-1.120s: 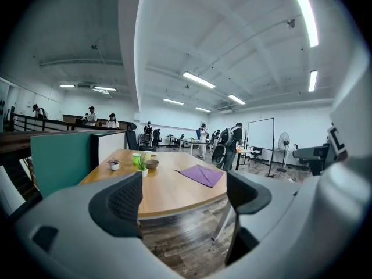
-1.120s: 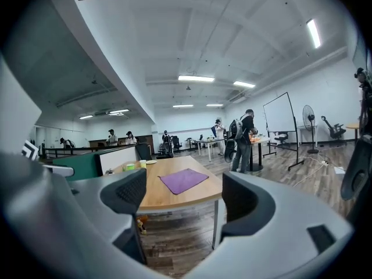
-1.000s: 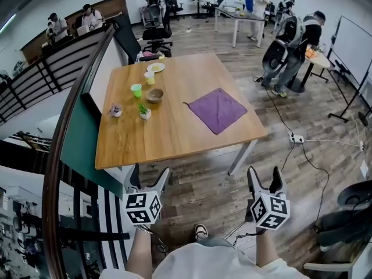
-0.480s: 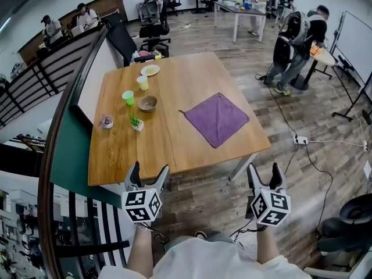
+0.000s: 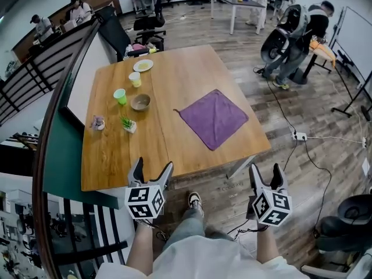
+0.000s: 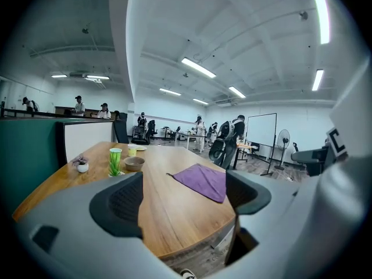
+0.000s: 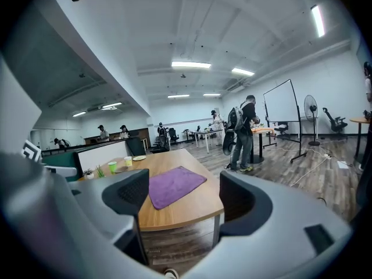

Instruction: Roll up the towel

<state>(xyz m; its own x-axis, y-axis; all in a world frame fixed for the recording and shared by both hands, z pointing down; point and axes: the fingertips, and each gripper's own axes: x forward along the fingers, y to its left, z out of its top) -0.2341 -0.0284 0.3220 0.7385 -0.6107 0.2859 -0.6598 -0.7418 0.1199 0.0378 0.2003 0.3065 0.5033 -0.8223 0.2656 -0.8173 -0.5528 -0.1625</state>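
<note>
My L gripper & R gripper hover by the worktop edge, fingers spread, empty; purple towel lies flat, well apart.

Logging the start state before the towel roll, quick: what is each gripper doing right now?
Left gripper: open, nothing between its jaws.
Right gripper: open, nothing between its jaws.
</note>
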